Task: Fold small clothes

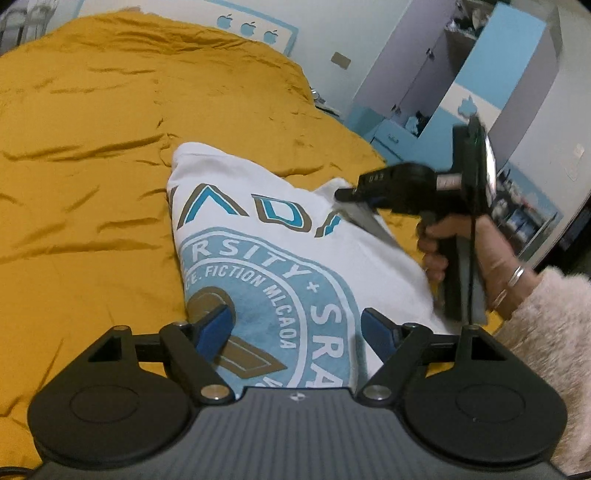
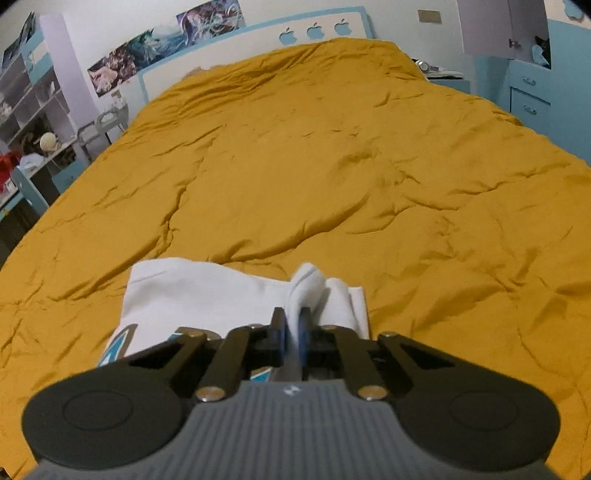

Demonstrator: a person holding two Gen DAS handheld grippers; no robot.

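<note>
A white T-shirt with a round light-blue print lies partly folded on the mustard bedspread. My left gripper hangs open just above the print, its blue pads apart with nothing pinched between them. My right gripper, held by a hand, is at the shirt's far right corner. In the right wrist view the right gripper is shut on a bunched fold of the T-shirt, which sticks up beyond the pads.
The bedspread stretches far ahead to a white-and-blue headboard. A blue wardrobe and drawers stand to the right of the bed, with shelves to the left. A fuzzy sleeve is close to my left gripper.
</note>
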